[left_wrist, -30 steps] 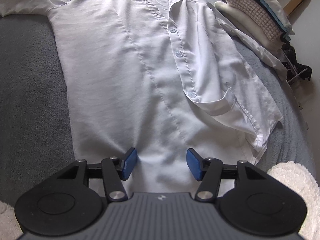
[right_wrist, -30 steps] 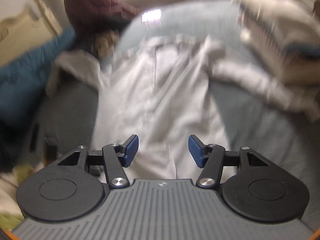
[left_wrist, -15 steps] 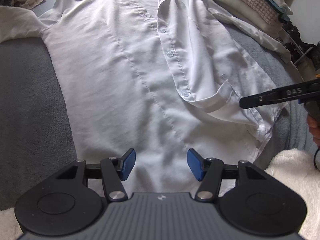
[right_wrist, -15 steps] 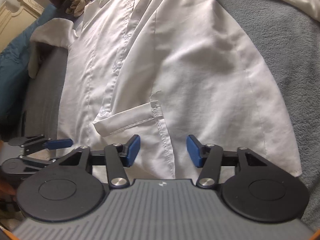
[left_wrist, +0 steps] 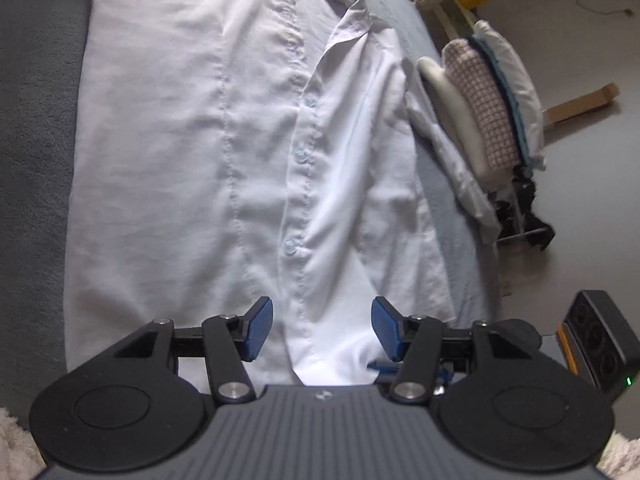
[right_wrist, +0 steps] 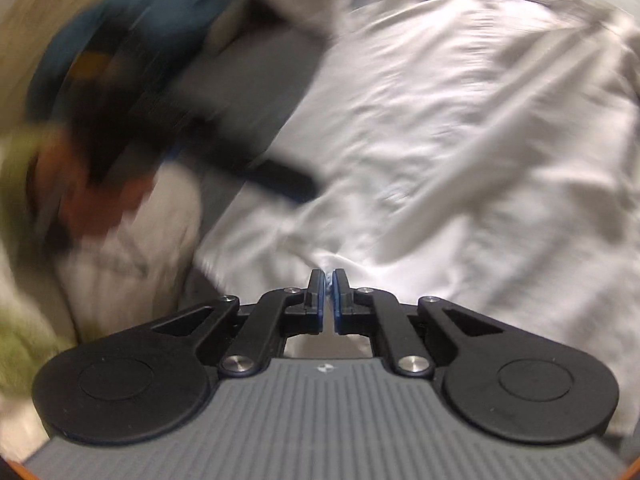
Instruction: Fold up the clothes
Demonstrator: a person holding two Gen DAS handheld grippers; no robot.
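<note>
Right gripper [right_wrist: 328, 292] has clamped one shirt [right_wrist: 440, 120].

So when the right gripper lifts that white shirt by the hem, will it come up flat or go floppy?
Likely floppy: the white shirt is thin cloth, creased around the buttons. The right gripper pinches one spot, so it should drape from there. Probably light too, and it may slide on the grey blanket while the left gripper is open.

Grey bed [left_wrist: 36, 128]; white shirt [left_wrist: 180, 140] flat atop

Thin creased white cloth shirt [left_wrist: 208, 140]; fuzzy grey blanket [left_wrist: 32, 152]
</note>
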